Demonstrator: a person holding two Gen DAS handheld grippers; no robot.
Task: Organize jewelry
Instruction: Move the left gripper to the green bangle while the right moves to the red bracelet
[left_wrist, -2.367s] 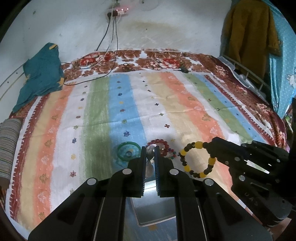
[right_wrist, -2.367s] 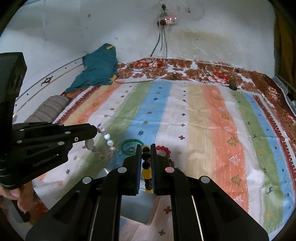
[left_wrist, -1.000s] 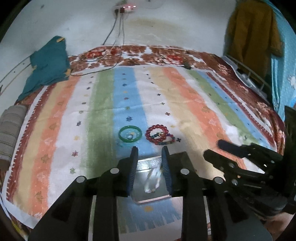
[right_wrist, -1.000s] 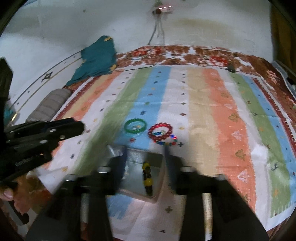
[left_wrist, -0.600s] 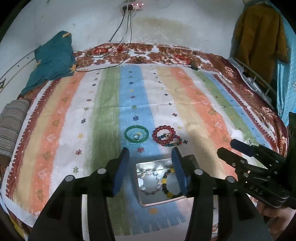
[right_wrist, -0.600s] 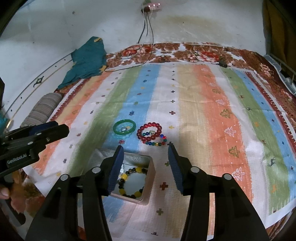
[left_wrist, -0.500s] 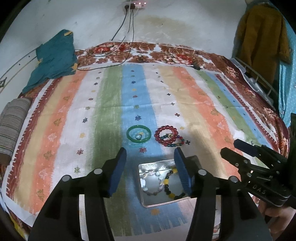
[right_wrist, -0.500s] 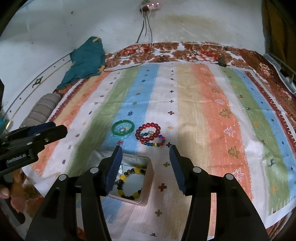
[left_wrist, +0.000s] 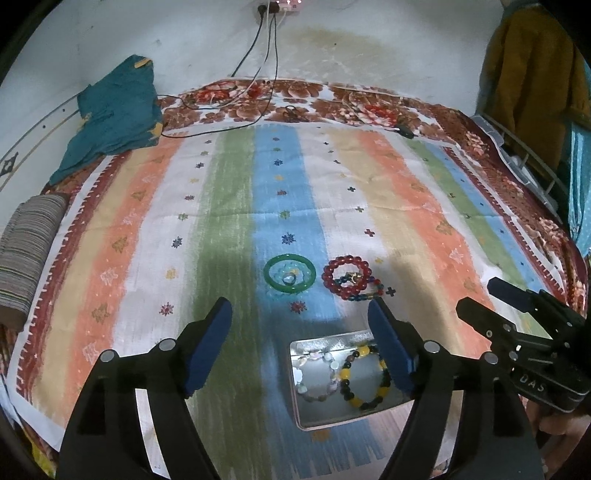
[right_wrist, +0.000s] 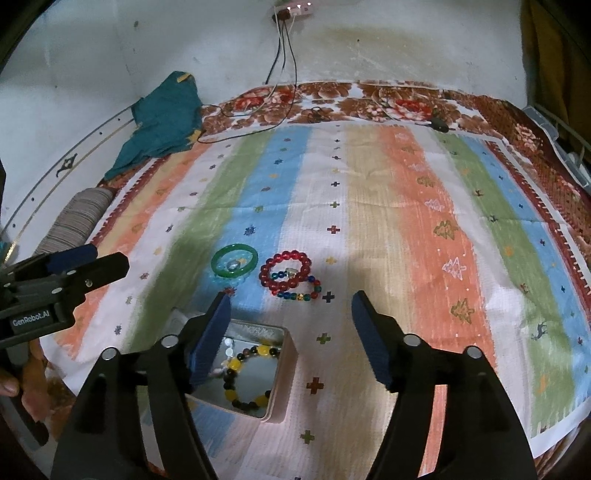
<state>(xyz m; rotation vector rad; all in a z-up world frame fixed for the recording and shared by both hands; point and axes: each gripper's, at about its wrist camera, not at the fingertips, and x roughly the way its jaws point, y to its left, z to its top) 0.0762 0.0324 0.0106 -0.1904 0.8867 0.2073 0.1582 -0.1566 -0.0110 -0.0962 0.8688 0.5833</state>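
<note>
A square metal tin (left_wrist: 332, 411) (right_wrist: 285, 373) sits at the near edge of the striped blanket. In it lie a pale bead bracelet (left_wrist: 334, 365) and a yellow-and-black bead bracelet (left_wrist: 345, 374) (right_wrist: 263, 349). Beyond the tin lie a green bangle (left_wrist: 269, 275) (right_wrist: 215, 263), a red bead bracelet (left_wrist: 328, 275) (right_wrist: 264, 275) and a multicoloured bead bracelet (left_wrist: 369, 293) (right_wrist: 303, 295). My left gripper (left_wrist: 299, 308) (right_wrist: 109, 258) hovers above the tin, jaws opening, nothing between them. My right gripper (right_wrist: 291, 299) (left_wrist: 478, 295) hovers just right of the tin, jaws also opening and empty.
A teal cloth (left_wrist: 114, 114) lies at the bed's far left and a striped roll (left_wrist: 26, 254) at the left edge. Cables (left_wrist: 258, 55) hang from a wall socket onto the floral bedding. A yellow garment (left_wrist: 532, 81) hangs over a wire rack at the right.
Both grippers let go of their bracelets, which now lie in the tin. Both pairs of jaws have spread wide, and the tin now shows lower in both views.
</note>
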